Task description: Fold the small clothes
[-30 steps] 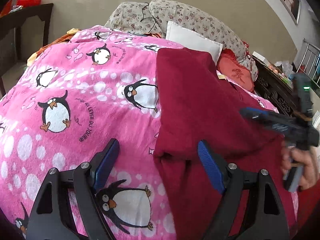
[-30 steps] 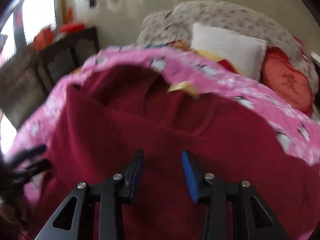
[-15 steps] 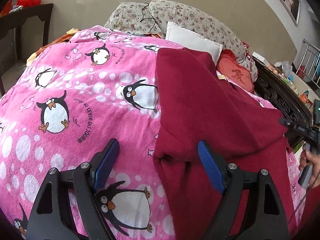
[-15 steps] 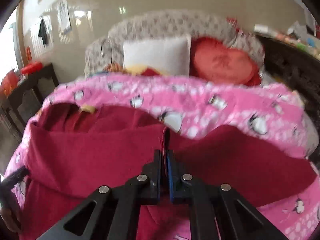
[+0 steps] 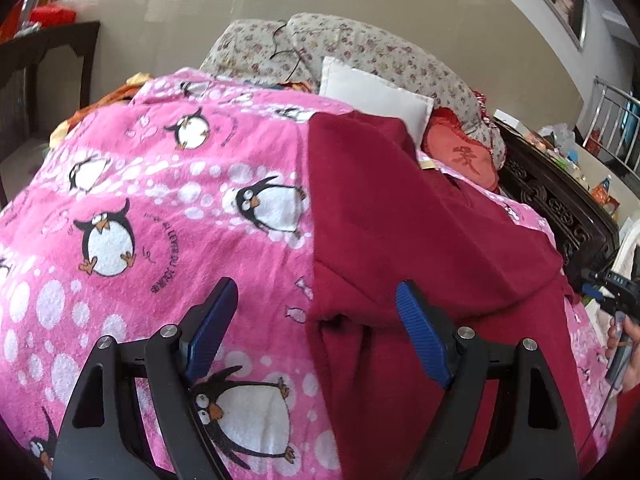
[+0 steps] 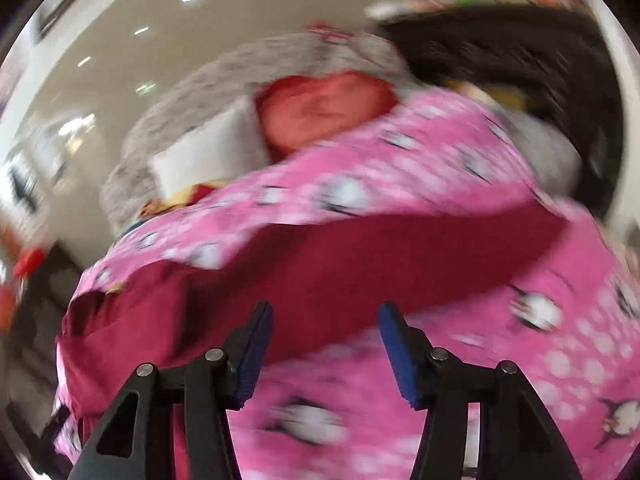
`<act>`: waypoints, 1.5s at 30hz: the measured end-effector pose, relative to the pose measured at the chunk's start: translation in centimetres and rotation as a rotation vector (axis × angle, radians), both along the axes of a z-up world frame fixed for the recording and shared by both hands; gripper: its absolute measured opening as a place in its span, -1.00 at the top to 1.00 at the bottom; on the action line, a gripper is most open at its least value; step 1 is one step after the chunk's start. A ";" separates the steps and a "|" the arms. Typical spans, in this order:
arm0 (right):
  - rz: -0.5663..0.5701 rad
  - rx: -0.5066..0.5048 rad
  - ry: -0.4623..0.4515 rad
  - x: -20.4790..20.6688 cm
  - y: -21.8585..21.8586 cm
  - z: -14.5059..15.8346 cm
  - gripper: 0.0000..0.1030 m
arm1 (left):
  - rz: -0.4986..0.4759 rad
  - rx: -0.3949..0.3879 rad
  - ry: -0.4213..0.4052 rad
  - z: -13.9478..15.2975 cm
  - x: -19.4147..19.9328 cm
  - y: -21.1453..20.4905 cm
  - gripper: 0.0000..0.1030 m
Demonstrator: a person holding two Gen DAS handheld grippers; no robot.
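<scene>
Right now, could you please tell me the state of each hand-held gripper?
Left hand-held gripper: open, holding nothing.
Right hand-held gripper: open, just released, holding nothing.

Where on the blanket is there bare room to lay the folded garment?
The blanket lies bare left of the garment, from the pillows down to the left gripper. The right side is crowded: garment, then a narrow pink strip by the dark furniture.

Bright daylight; left view sharp, right view motion-blurred; fisheye edges bent, corners black.

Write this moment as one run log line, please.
left gripper: open, over red garment edge | right gripper: just opened, empty | blanket: underneath
</scene>
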State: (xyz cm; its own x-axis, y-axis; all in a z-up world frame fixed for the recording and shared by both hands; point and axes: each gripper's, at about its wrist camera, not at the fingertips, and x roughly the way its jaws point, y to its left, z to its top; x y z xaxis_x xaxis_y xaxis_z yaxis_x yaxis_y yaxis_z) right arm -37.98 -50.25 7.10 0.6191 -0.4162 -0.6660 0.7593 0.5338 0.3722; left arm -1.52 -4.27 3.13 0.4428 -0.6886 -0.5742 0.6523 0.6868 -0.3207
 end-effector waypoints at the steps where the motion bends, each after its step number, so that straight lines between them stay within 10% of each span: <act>1: -0.037 0.051 -0.020 -1.5 -1.1 -0.9 -0.03 | -0.007 0.005 -0.009 0.1 -0.1 -0.2 -0.59; 9: -0.216 0.329 -0.348 -6.0 -8.8 -7.0 -0.03 | -0.006 -0.014 0.051 -0.2 0.6 -0.4 -0.59; 13: -0.244 0.331 -0.470 -6.5 -11.0 -7.5 0.55 | -0.013 -0.055 0.081 2.1 0.6 -1.5 -0.59; 18: -0.080 0.089 -0.413 -5.0 -9.1 -0.4 0.71 | -0.051 -0.020 0.034 4.0 0.0 -4.8 -0.59; 26: 0.422 -0.229 -0.383 6.1 6.8 12.6 0.71 | -0.049 -0.081 0.152 1.8 2.0 -5.4 -0.59; 30: 0.693 -0.294 -0.277 15.9 17.0 10.1 0.68 | -0.074 -0.180 0.191 1.9 2.9 -3.4 -0.59; 33: 0.861 -0.294 0.005 22.8 22.6 4.2 0.15 | -0.085 -0.222 0.230 1.8 3.5 -2.5 -0.61; 35: 0.950 -0.244 0.137 24.9 24.8 0.6 0.15 | -0.082 -0.213 0.223 1.7 3.4 -2.3 -0.62; 45: 0.778 -0.185 -0.050 19.6 20.3 2.7 0.04 | -0.115 -0.224 0.170 2.5 2.1 -3.1 -0.65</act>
